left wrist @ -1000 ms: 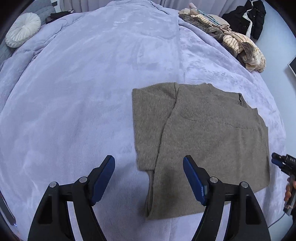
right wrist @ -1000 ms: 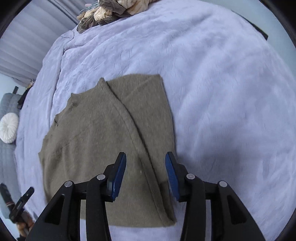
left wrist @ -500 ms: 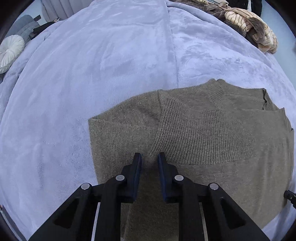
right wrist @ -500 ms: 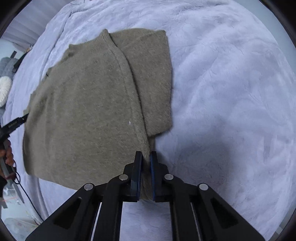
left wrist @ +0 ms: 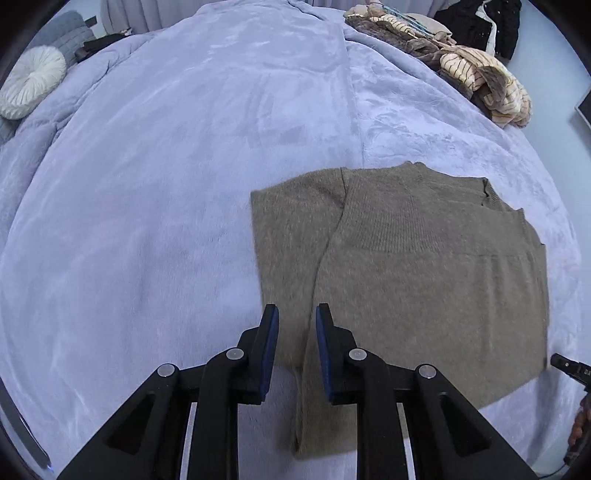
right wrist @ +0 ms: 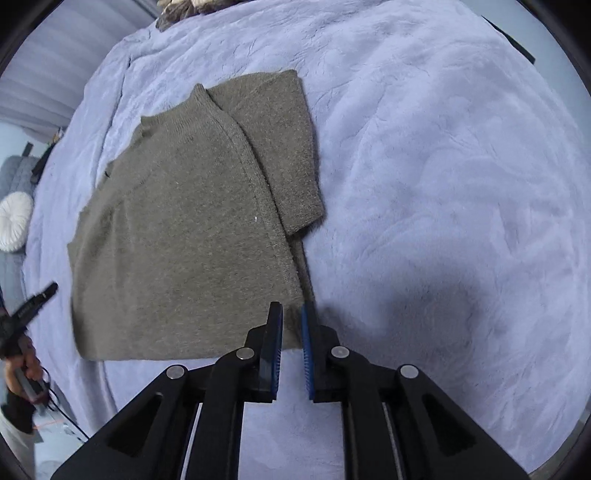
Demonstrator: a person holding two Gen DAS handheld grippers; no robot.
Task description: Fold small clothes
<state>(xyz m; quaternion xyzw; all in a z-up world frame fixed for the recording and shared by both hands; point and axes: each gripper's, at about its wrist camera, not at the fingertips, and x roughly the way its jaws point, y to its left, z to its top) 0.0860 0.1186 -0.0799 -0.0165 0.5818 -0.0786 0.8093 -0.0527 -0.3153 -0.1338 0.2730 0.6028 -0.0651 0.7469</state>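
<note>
An olive-brown knit sweater (left wrist: 424, 266) lies flat on the lilac bed cover, partly folded, one sleeve laid along its side. My left gripper (left wrist: 295, 317) is over the sleeve and side fold at the sweater's near edge; its jaws stand a narrow gap apart, with cloth seen between them but not clamped. In the right wrist view the sweater (right wrist: 192, 229) fills the left half. My right gripper (right wrist: 292, 314) is at its near right corner, jaws slightly apart, the hem edge just between the tips.
A pile of striped and brown clothes (left wrist: 472, 70) and a black garment (left wrist: 487, 26) lie at the far right of the bed. A white round cushion (left wrist: 29, 85) sits far left. The lilac cover (left wrist: 166, 184) stretches left of the sweater.
Both grippers closed onto the sweater's edge half a second ago. Now both have drawn back and their jaws have parted a little. The sweater lies in the same place.
</note>
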